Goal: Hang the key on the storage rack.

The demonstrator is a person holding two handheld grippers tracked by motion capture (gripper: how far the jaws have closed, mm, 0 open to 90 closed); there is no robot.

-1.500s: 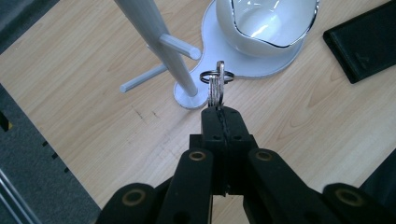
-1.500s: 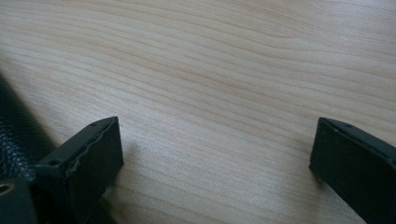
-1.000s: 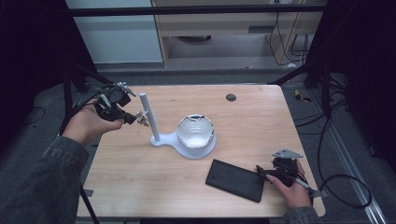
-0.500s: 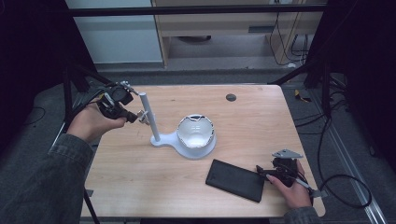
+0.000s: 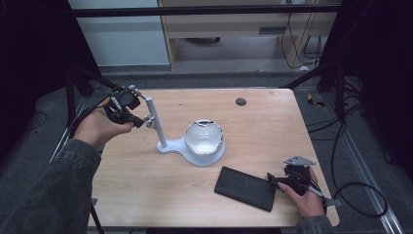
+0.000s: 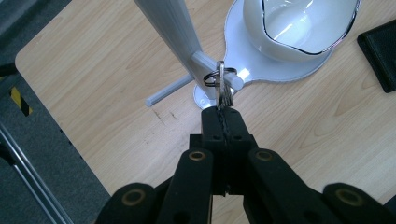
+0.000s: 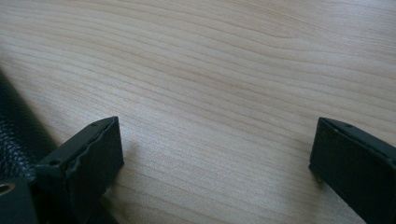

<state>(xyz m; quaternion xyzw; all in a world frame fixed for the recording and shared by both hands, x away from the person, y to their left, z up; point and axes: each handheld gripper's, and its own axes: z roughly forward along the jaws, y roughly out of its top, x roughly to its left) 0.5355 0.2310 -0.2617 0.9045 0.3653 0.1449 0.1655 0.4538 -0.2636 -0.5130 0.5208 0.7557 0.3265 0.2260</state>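
The key ring, a thin metal loop with a short key hanging below it, sat threaded over the short white peg projecting from the stand's upright post at the left of the counter, evidently so that it would hang there. The left gripper had its fingers closed on the key's lower end, holding the ring edge-on to the peg. The stand was smooth white plastic with a rounded base carrying a glossy white bowl. At the near right, a flat black textured wallet lay beside the right gripper, whose fingers stood apart over bare pale wood.
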